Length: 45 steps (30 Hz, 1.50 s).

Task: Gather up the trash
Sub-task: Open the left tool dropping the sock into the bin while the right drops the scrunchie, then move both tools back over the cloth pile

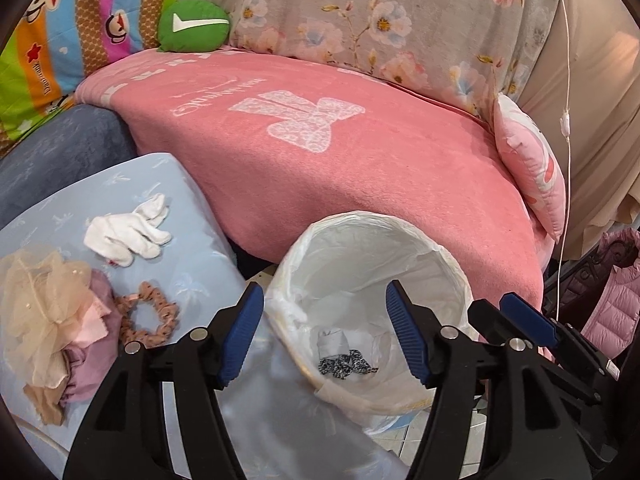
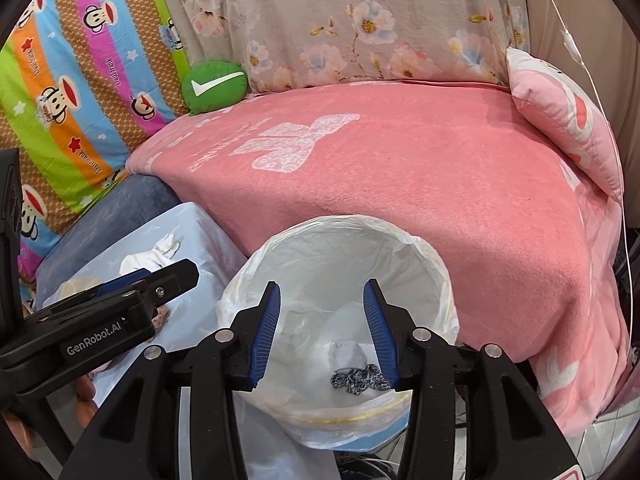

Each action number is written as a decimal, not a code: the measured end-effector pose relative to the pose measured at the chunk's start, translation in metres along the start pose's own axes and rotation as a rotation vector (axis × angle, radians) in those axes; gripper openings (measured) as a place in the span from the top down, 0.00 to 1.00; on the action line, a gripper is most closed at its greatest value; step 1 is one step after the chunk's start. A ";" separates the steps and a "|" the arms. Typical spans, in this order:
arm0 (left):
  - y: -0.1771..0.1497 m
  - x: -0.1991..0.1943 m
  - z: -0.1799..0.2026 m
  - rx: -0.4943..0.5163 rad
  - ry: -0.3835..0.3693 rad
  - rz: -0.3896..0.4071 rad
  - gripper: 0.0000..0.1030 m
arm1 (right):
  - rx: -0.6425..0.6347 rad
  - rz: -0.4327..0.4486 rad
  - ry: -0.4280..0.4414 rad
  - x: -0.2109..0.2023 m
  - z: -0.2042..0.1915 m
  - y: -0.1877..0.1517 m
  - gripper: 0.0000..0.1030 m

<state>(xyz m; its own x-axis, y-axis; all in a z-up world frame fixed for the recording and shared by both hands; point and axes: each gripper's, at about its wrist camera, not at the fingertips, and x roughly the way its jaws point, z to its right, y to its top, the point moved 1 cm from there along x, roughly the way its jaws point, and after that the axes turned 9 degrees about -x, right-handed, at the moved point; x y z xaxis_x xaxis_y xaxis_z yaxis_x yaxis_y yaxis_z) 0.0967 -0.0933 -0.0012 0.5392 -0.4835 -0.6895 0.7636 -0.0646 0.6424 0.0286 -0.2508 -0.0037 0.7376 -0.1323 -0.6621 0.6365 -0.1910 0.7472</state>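
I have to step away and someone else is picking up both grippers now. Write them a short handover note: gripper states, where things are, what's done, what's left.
Left gripper: open, nothing between its fingers, over the near left rim of the white-lined round trash bin.
Right gripper: open, empty, aimed into the same bin.
Done: a black-and-white patterned scrunchie and a pale crumpled piece lie at the bin's bottom.
Left, on the light blue cushion to the bin's left: white cloth glove, brown dotted scrunchie, beige tulle and pink fabric pile.
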 end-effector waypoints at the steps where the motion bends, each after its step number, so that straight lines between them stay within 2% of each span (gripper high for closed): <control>1: -0.001 -0.004 -0.004 -0.006 0.006 0.005 0.37 | -0.002 -0.001 0.005 -0.001 -0.004 -0.001 0.58; 6: -0.003 -0.021 -0.027 -0.047 0.039 0.034 0.29 | -0.017 -0.004 0.027 -0.005 -0.023 -0.005 0.54; 18: -0.009 -0.055 -0.080 -0.127 0.122 0.080 0.27 | -0.105 -0.007 0.084 -0.016 -0.080 -0.009 0.52; 26: -0.019 -0.071 -0.107 -0.157 0.170 0.096 0.21 | -0.149 -0.018 0.116 -0.019 -0.111 -0.014 0.50; 29: -0.021 -0.080 -0.120 -0.177 0.187 0.110 0.17 | -0.181 -0.019 0.130 -0.020 -0.129 -0.015 0.50; 41: -0.029 -0.107 -0.183 -0.263 0.265 0.129 0.16 | -0.277 -0.032 0.210 -0.012 -0.201 -0.013 0.49; 45: -0.033 -0.114 -0.206 -0.295 0.299 0.135 0.13 | -0.296 -0.038 0.238 -0.004 -0.224 -0.009 0.45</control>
<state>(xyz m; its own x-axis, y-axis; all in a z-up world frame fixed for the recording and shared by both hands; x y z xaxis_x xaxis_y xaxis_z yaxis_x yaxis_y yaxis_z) 0.0833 0.1439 -0.0123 0.6871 -0.1934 -0.7003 0.7245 0.2545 0.6406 0.0706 -0.0308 0.0047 0.7221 0.1061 -0.6837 0.6759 0.1026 0.7298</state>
